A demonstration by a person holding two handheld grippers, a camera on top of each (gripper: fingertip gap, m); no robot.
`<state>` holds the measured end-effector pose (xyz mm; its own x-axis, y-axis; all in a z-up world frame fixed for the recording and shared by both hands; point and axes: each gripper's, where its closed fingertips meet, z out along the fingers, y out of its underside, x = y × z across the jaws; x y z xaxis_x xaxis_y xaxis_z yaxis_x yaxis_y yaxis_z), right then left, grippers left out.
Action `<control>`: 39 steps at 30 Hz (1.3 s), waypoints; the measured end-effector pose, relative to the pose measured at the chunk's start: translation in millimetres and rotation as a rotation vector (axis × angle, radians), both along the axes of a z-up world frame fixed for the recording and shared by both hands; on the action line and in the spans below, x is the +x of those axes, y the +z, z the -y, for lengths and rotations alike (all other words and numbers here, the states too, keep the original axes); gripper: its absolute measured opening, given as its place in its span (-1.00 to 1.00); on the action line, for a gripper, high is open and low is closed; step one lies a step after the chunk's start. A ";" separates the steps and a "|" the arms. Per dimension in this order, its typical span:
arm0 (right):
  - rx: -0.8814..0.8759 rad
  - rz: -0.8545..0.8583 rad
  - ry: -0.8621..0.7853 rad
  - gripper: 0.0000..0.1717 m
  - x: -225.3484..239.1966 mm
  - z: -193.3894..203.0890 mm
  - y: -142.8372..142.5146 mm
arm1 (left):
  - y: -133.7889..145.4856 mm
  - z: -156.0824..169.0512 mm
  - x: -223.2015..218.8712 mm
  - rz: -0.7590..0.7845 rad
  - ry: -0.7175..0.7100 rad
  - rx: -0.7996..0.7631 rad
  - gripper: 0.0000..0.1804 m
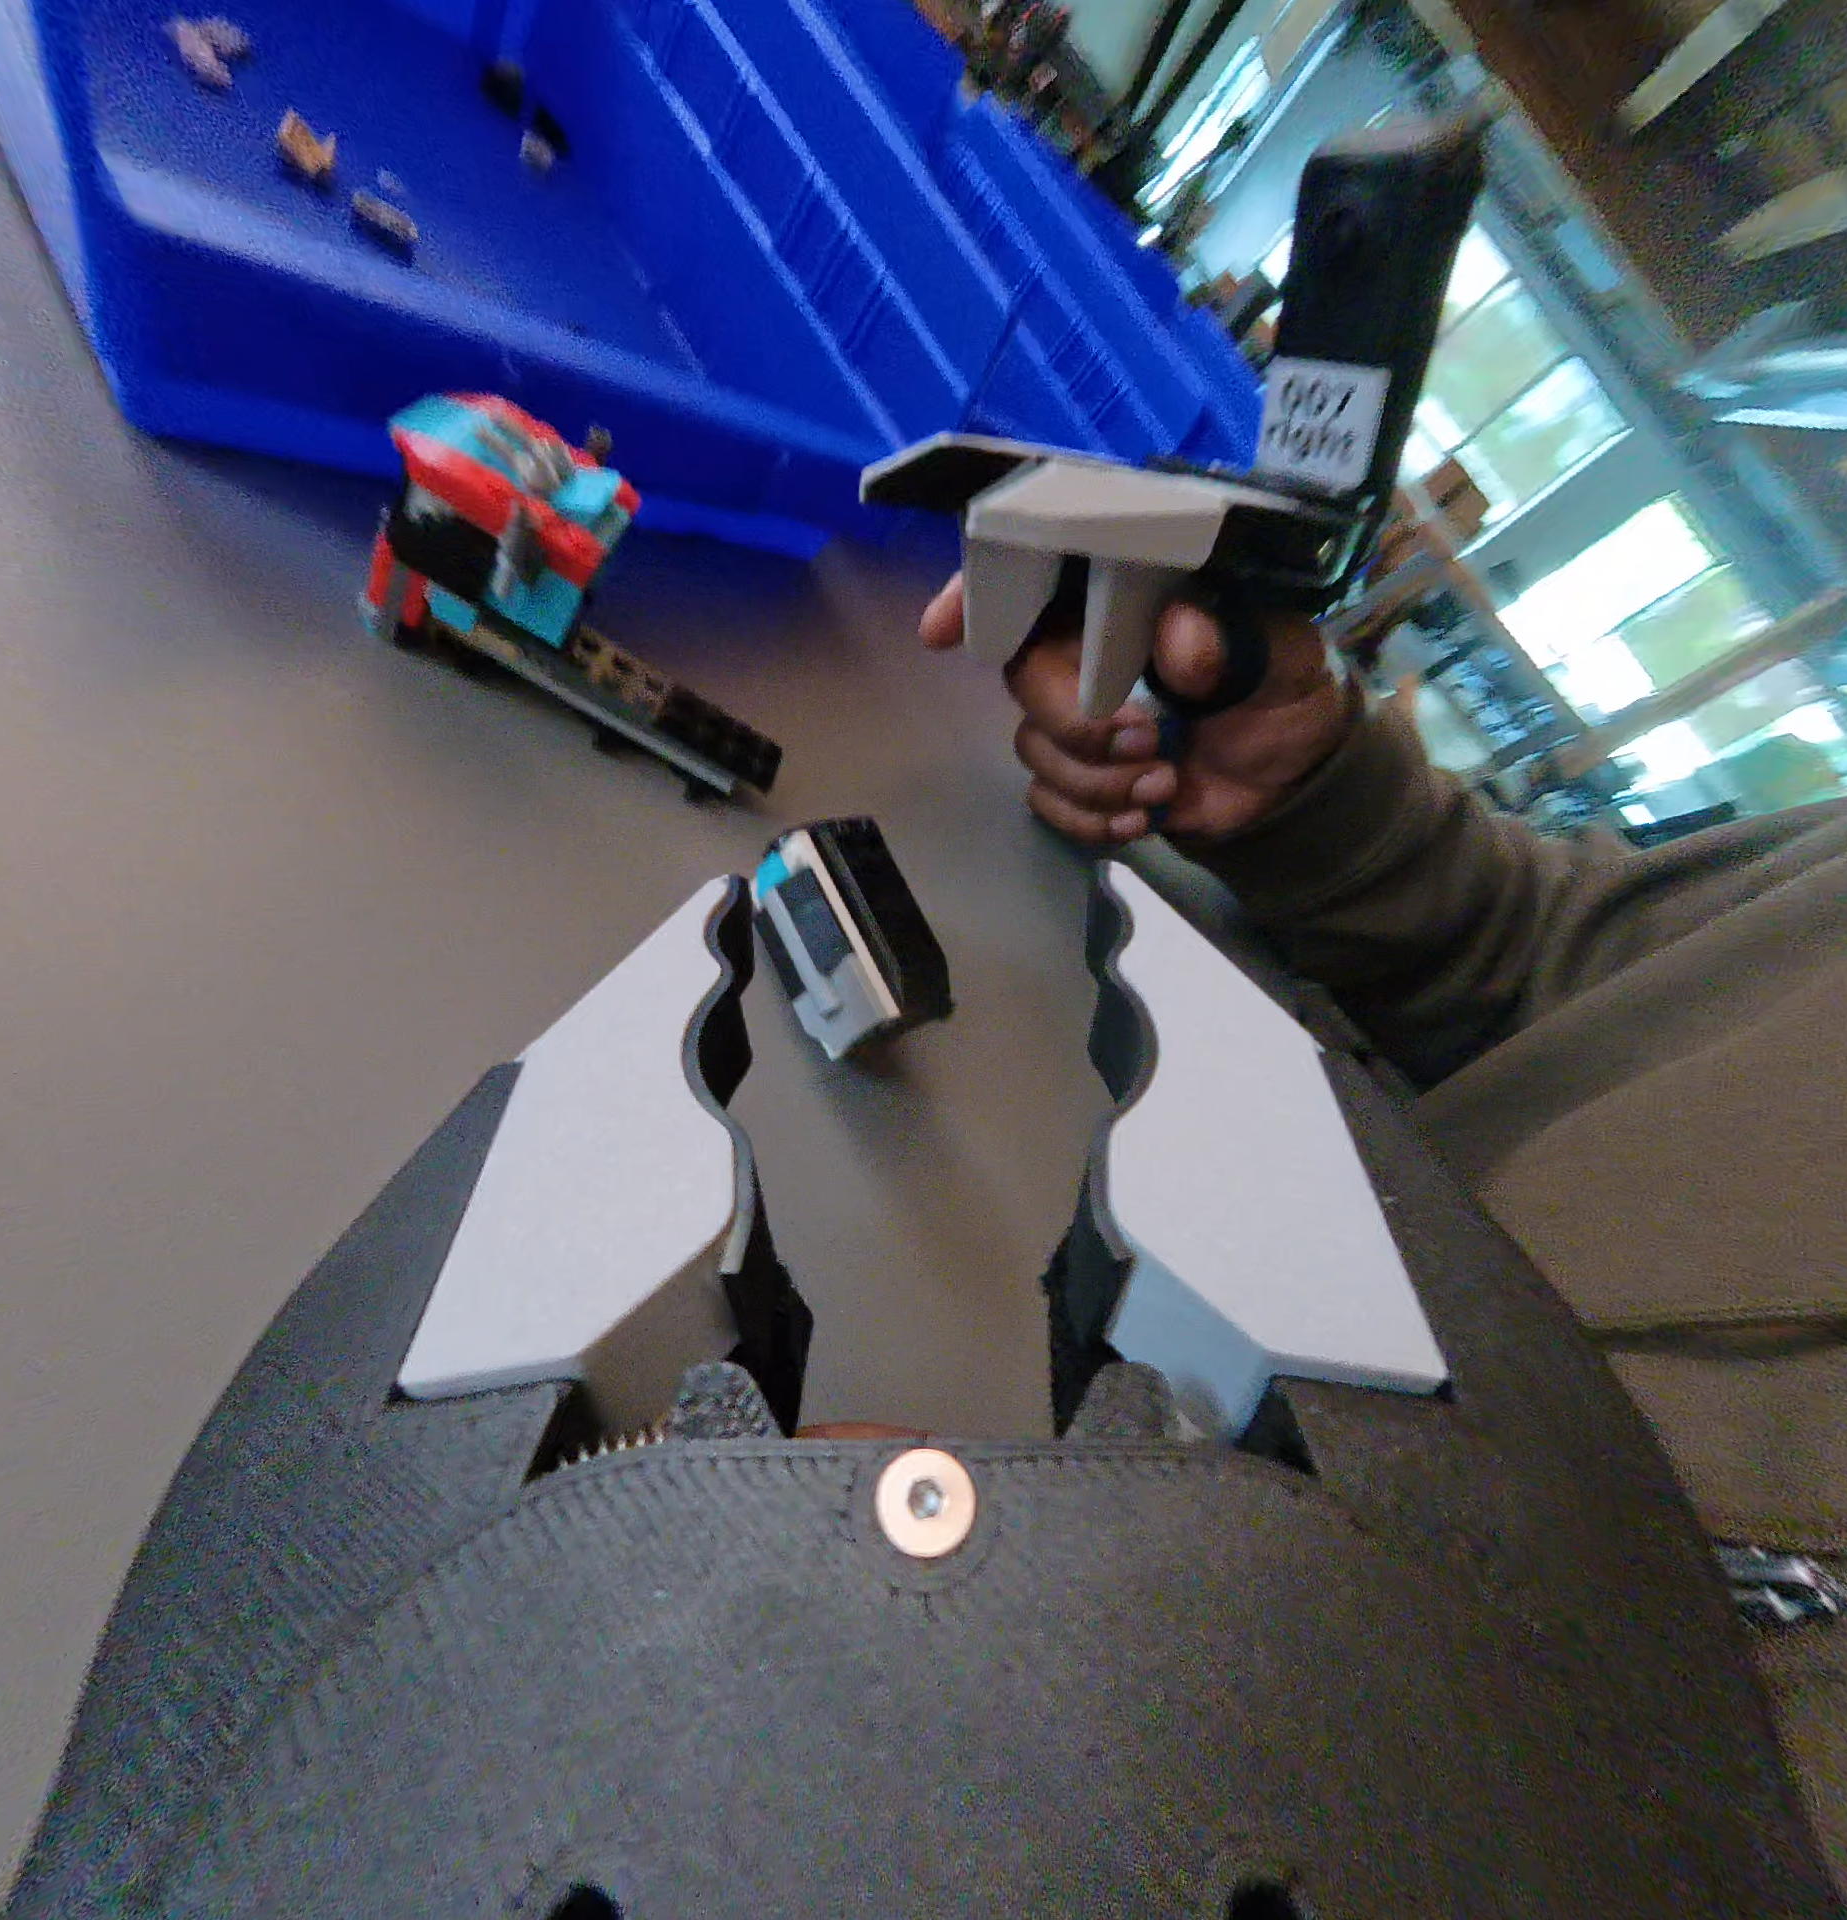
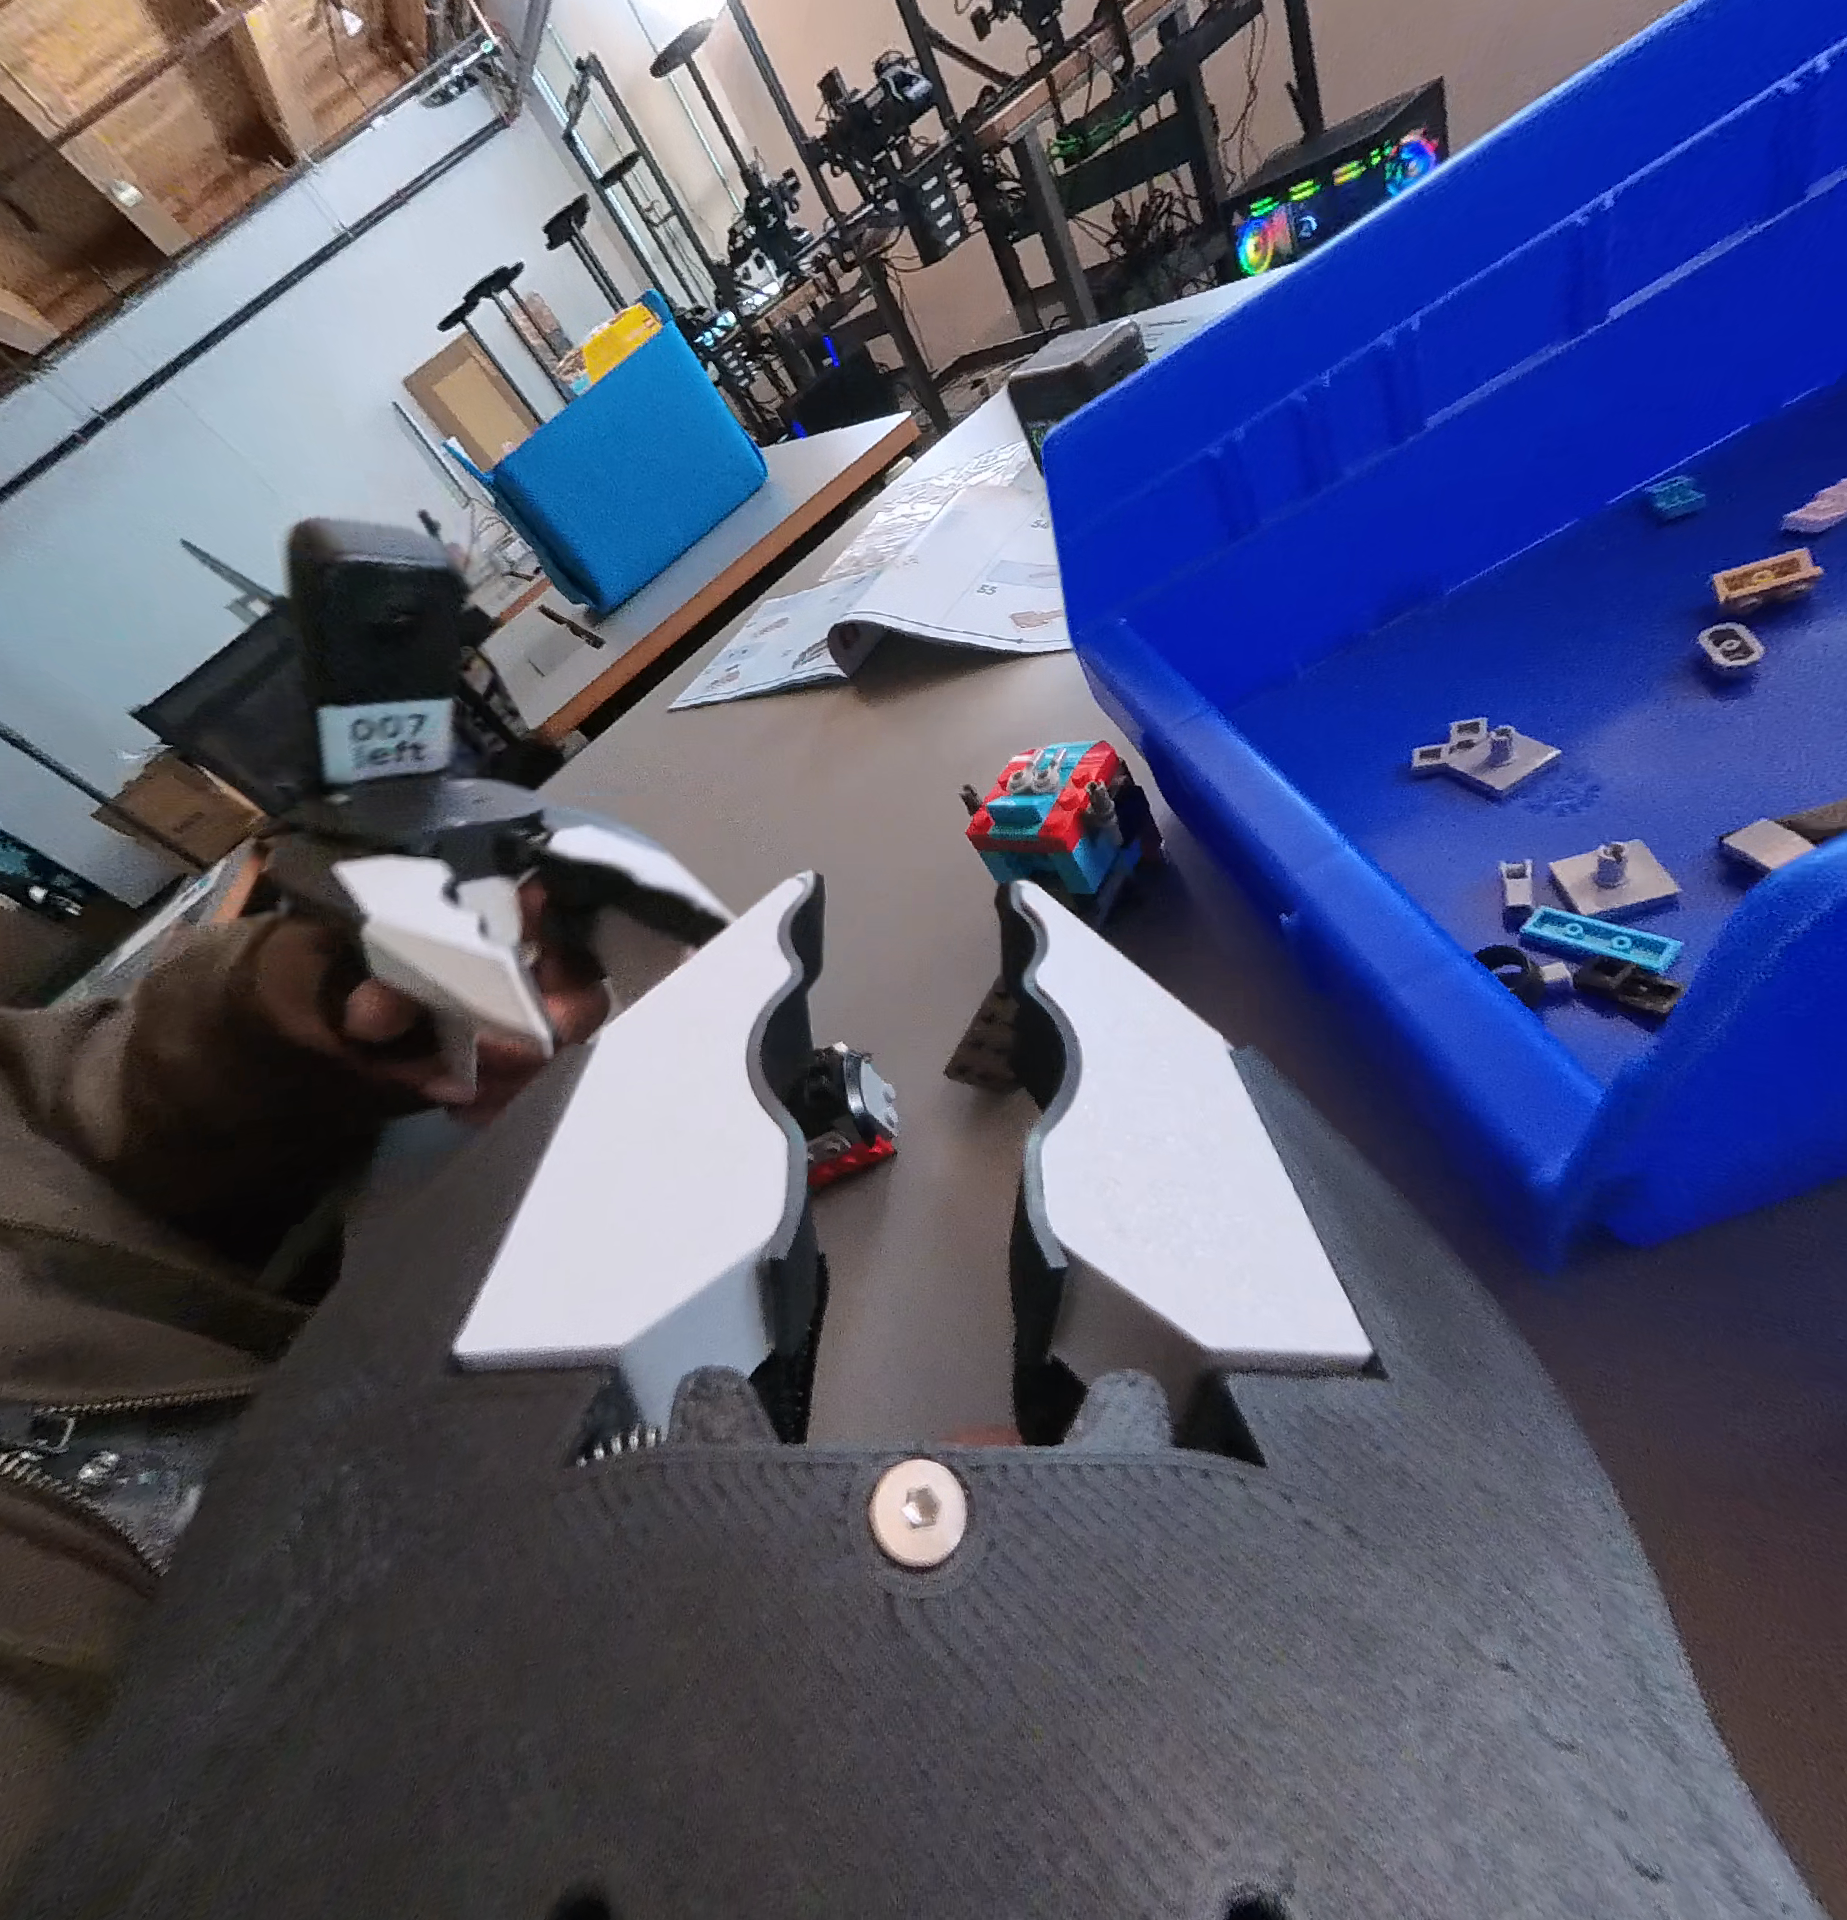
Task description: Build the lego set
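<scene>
In the left wrist view my left gripper (image 1: 919, 883) is open just above the grey table (image 1: 223, 935). A small black, white, grey and teal brick piece (image 1: 846, 935) lies on the table between its fingertips, close to the left finger (image 1: 628, 1091), with no pad pressing on it. My right gripper (image 1: 1054, 540) is held by a hand farther off. In the right wrist view my right gripper (image 2: 911, 896) is open with nothing in its grasp. The small brick piece (image 2: 846, 1112) lies on the table below its fingers, partly hidden. My left gripper (image 2: 462, 956) is at the left, blurred.
A red and teal brick build (image 1: 503, 520) on a long black plate (image 1: 670, 707) stands beside a blue bin (image 1: 483, 260); the build (image 2: 1054, 821) shows ahead of the right gripper. The bin (image 2: 1314, 883) holds several loose pieces. An open booklet (image 2: 898, 603) lies behind. Spacing between my two grippers at the tips: around 9 cm.
</scene>
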<state>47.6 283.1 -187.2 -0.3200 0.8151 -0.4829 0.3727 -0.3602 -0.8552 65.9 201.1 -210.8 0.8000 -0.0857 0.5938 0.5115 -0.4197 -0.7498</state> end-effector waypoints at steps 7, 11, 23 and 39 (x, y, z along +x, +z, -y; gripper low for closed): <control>0.019 0.002 -0.024 -0.60 1.0 2.6 -3.7 | -32.2 -3.4 17.4 -0.284 0.136 -0.205 -0.28; 0.009 -0.005 -0.022 -0.61 3.7 3.2 -3.6 | -41.2 -13.2 18.1 -0.387 0.161 -0.269 -0.30; 0.163 -0.081 0.248 -0.54 36.3 21.2 -1.5 | -45.2 -17.4 12.6 -0.699 -0.030 -0.239 -0.62; 0.625 -0.380 0.520 -0.24 37.3 66.4 -9.4 | -0.6 -11.9 13.0 -0.698 -0.402 0.223 -0.63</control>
